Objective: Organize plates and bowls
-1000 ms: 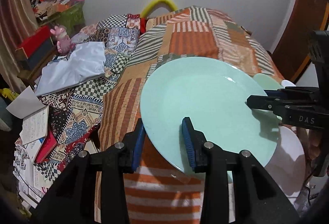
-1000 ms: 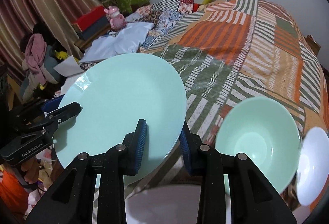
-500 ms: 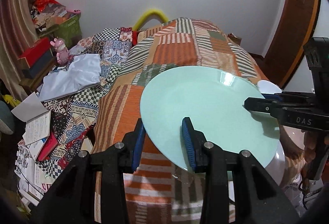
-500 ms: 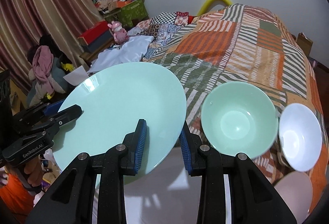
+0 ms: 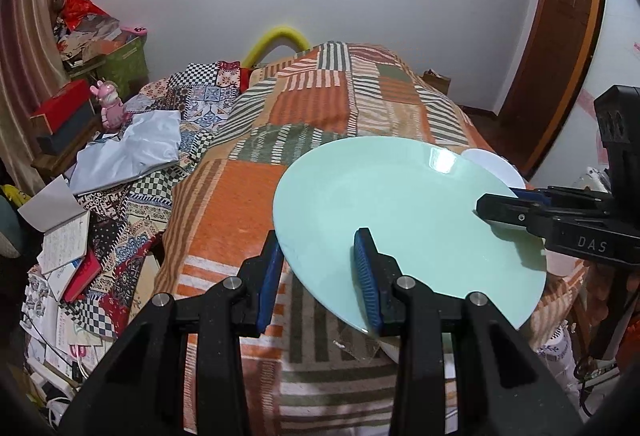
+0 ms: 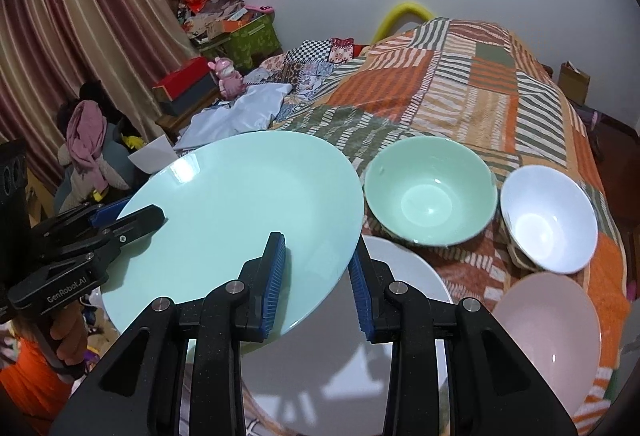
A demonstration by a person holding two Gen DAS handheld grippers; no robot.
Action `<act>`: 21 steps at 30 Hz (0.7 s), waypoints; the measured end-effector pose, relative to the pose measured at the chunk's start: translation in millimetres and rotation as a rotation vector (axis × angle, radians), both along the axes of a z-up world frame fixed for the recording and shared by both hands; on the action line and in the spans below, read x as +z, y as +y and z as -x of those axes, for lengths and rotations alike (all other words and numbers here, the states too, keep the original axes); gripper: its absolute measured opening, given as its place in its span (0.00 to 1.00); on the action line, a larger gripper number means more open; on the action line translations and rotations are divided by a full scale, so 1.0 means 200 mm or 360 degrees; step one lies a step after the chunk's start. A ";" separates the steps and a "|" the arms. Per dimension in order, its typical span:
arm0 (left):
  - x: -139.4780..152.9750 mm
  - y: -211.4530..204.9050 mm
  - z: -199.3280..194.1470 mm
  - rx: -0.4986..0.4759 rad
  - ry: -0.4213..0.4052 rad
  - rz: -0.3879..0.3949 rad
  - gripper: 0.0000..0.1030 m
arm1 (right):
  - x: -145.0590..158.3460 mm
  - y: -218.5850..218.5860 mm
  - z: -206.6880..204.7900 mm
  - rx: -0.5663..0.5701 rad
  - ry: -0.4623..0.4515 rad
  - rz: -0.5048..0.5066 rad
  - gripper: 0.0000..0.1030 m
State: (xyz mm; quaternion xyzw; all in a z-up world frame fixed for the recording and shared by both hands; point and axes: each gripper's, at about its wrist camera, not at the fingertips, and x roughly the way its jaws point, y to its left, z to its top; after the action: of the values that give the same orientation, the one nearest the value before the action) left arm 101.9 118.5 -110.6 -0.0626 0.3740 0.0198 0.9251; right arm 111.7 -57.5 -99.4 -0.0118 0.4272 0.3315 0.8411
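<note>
Above the near end of the bed, the mint plate is held up in the air between both grippers. The left gripper has its jaws clenched on the plate's rim at about 7 o'clock in its own view, and the right gripper is clamped on the opposite edge, around 5 o'clock in its view.

What's changed: a second back the plate sat low and covered most of the stuff under it; now it's been lifted and carried sideways, so the white plate below and all three bowls are out in the open. My read is it's mid-transfer, probably headed onto that white plate to start a stack, but that's a guess.

Going outward: the green bowl is just beside the plate at 3 o'clock, the white bowl next to it further right, and the pink bowl at roughly 4 o'clock. All three sit upright on the striped blanket and look empty. The mint plate has nothing on it either.
</note>
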 end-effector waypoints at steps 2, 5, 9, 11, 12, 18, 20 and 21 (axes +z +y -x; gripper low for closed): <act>0.00 -0.02 0.02 -0.0005 -0.0003 0.0003 0.35 | -0.01 -0.02 0.02 -0.0011 0.0003 -0.0015 0.28; -0.01 -0.05 0.04 -0.0014 -0.0001 0.0010 0.35 | -0.02 -0.05 0.04 -0.0029 0.0023 -0.0047 0.28; -0.04 -0.08 0.07 -0.0029 0.0008 0.0032 0.35 | -0.06 -0.09 0.08 -0.0061 0.0046 -0.0071 0.28; -0.06 -0.10 0.08 -0.0036 0.0014 0.0036 0.35 | -0.08 -0.10 0.09 -0.0078 0.0053 -0.0075 0.28; -0.07 -0.11 0.09 -0.0043 0.0021 0.0041 0.35 | -0.08 -0.11 0.10 -0.0085 0.0059 -0.0077 0.28; -0.13 -0.15 0.09 -0.0070 0.0055 0.0066 0.35 | -0.13 -0.16 0.13 -0.0130 0.0094 -0.0091 0.28; -0.15 -0.16 0.08 -0.0077 0.0063 0.0068 0.35 | -0.14 -0.18 0.13 -0.0147 0.0091 -0.0090 0.28; -0.15 -0.17 0.08 -0.0081 0.0068 0.0070 0.35 | -0.15 -0.18 0.13 -0.0156 0.0091 -0.0090 0.28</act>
State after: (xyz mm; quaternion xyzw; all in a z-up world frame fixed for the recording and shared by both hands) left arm 86.0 84.7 -141.5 -0.0731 0.3956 -0.0106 0.9155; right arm 84.7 -94.4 -129.5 0.0424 0.4414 0.3021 0.8439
